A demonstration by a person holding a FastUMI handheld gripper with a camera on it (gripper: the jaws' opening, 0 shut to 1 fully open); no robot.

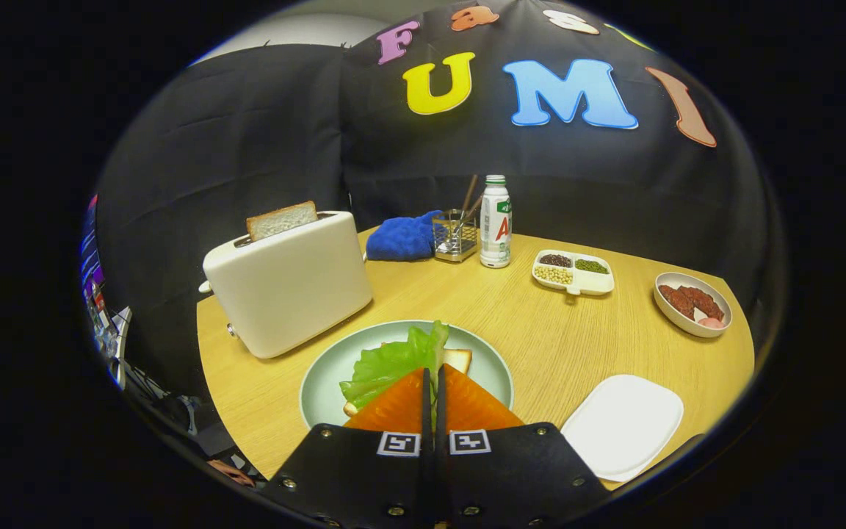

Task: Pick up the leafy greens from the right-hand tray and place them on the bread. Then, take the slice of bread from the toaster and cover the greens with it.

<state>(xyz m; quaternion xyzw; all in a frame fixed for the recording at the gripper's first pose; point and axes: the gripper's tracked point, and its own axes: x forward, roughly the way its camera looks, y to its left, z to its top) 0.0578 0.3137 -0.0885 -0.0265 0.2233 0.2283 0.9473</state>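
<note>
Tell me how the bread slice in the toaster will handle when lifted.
The bread slice stands upright, so probably stiff enough to lift by its exposed top. Its porous crumb suggests light and crushable. The fingers, nearly closed over the leafy greens, aren't at it.

A wooden table (511, 330) is being seen under everything. At its far edge a blue cloth (402, 236) is being kept, bunched up, just beside a small clear holder (455, 235) in which some sticks are being held upright. Next to the holder a white bottle (496, 222) with a green cap is being stood upright. To the right of the bottle, a divided white dish (573, 272) is being used for three kinds of small beans, each in its own compartment. Further right, a round bowl (692, 303) is being filled with reddish-brown pieces and something pink.
</note>
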